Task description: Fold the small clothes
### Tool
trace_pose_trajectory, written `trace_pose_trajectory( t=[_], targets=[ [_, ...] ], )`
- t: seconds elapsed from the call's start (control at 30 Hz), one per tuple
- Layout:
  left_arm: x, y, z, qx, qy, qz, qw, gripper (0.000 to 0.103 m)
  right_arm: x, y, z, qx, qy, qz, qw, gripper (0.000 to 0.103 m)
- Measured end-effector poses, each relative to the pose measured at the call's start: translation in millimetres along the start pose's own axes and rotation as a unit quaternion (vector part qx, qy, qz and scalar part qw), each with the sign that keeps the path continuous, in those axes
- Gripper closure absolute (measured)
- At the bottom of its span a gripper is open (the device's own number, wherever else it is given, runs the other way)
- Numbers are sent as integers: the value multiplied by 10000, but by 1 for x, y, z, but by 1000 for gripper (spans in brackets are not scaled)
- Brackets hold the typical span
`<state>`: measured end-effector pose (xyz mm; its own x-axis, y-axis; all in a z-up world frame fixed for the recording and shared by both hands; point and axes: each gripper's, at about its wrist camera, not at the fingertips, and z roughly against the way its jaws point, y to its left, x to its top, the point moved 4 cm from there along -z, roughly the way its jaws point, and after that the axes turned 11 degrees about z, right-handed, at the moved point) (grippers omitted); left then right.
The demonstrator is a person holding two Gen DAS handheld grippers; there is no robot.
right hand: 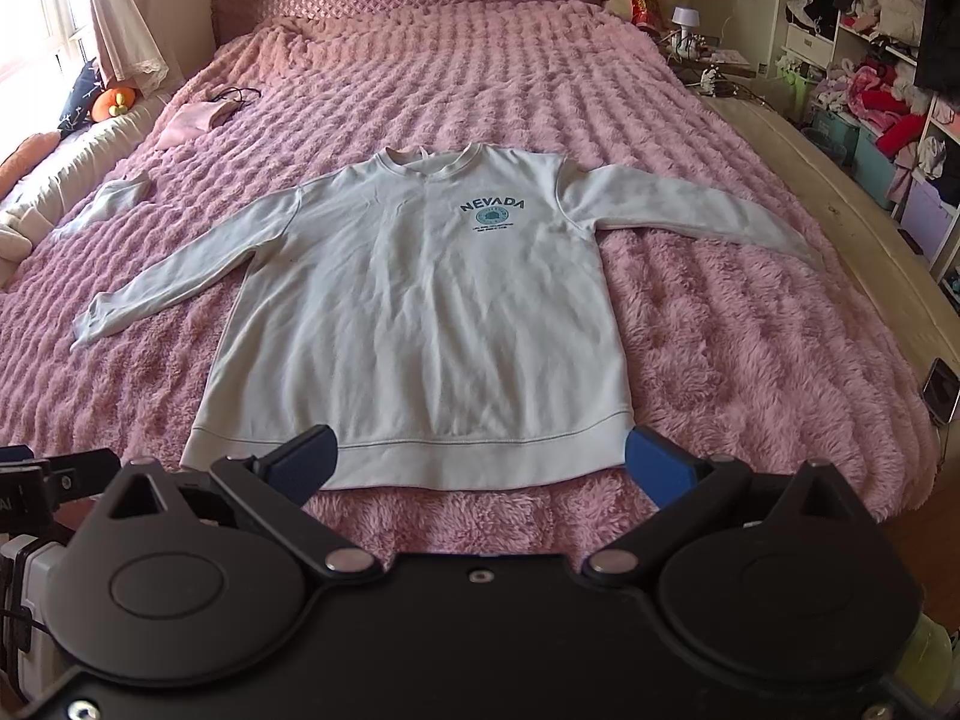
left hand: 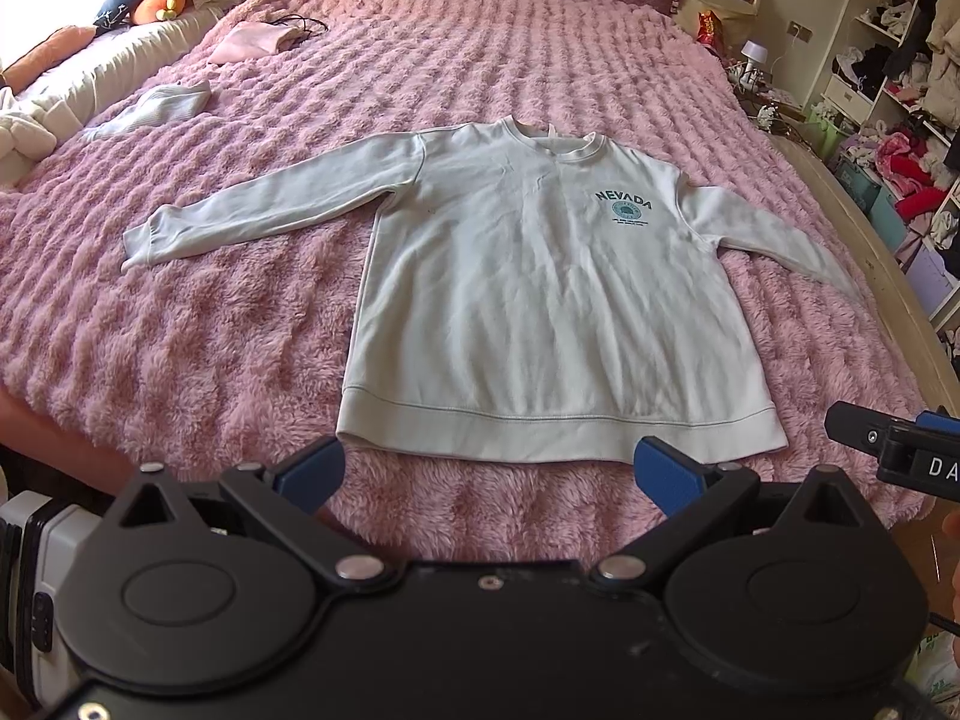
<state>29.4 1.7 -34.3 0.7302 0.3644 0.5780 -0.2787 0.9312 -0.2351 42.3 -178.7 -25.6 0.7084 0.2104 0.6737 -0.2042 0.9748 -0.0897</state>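
Bedroom, fluffy pink ribbed bedspread [left hand: 480, 48]. White long-sleeved "NEVADA" sweatshirt [left hand: 540, 288] lies flat mid-bed, front up, sleeves spread: staged for folding. Left gripper [left hand: 489, 474] and right gripper [right hand: 480, 462] hover just short of sweatshirt hem, fingers spread, empty.

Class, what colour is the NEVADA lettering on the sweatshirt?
Dark teal on the white sweatshirt; the lettering shows best in the right wrist view.

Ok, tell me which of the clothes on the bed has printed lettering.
The white sweatshirt spread flat mid-bed, reading NEVADA on its chest. The pink garment and the small white piece farther up the bed are plain.
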Motion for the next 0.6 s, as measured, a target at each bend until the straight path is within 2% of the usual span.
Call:
trace_pose_trajectory(
  t=[0.6],
  targets=[
    [0,-2,-3,21,32,-49,10000,0,-1,-1,-3,-1,16,11,10000,0]
  ],
)
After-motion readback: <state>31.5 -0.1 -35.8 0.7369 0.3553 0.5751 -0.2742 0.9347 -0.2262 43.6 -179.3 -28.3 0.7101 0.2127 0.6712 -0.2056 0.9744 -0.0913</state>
